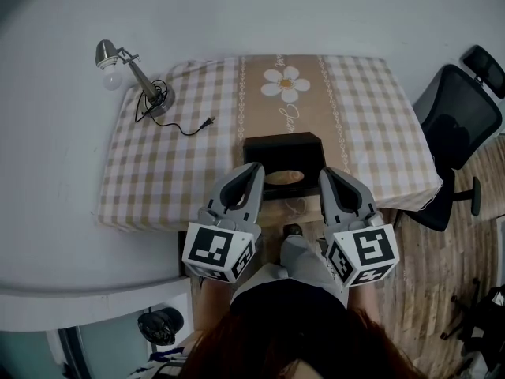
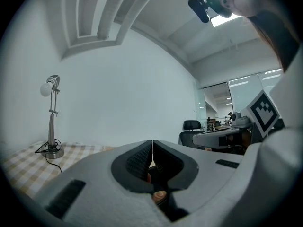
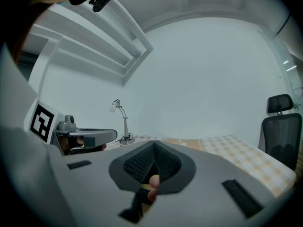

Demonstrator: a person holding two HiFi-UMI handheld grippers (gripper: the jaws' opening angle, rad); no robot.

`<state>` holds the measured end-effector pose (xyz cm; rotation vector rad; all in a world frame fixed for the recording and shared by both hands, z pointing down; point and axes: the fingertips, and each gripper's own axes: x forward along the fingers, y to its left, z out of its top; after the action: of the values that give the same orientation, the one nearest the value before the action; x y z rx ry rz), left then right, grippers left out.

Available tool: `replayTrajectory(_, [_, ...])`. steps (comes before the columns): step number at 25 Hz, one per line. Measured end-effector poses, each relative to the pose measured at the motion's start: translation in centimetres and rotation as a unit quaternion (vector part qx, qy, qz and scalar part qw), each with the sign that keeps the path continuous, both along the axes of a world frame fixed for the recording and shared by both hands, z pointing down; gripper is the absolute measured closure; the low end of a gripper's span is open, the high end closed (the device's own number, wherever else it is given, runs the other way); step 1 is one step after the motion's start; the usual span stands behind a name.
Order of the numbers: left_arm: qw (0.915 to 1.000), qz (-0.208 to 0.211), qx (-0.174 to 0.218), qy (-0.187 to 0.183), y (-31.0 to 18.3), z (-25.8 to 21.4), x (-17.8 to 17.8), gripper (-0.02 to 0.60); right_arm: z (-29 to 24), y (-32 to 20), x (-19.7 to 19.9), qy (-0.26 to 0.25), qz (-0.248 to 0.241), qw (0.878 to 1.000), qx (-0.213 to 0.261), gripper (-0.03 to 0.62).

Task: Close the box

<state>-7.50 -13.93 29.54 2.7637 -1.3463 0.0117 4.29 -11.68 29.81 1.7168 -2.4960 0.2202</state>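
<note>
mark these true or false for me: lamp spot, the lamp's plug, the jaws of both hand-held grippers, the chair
1. The silver desk lamp stands on the beige checked tablecloth, to the left of the black box. True.
2. The left hand-held gripper and the right hand-held gripper have their jaws wide apart. False: both pairs of jaws are together, with nothing gripped.
3. The lamp's black plug sits in a socket. False: it lies loose on the cloth.
4. A black office chair stands by the table's right side. True.
</note>
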Motion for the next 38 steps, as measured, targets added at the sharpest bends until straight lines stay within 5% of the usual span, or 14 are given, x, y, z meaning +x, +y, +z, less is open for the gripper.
replayTrajectory(21, [0.9988,-0.04,0.002,-0.029,-6.1,2.1,-1.4,0.554,2.3,-6.7,2.3,0.019,-0.005,1.0,0.023,0.577])
replayTrajectory(38, [0.9955,-0.064,-0.047,-0.052,-10.8,5.2,-3.0,0.554,4.0,-12.4,4.0,0.055,-0.031,0.998,0.018,0.577])
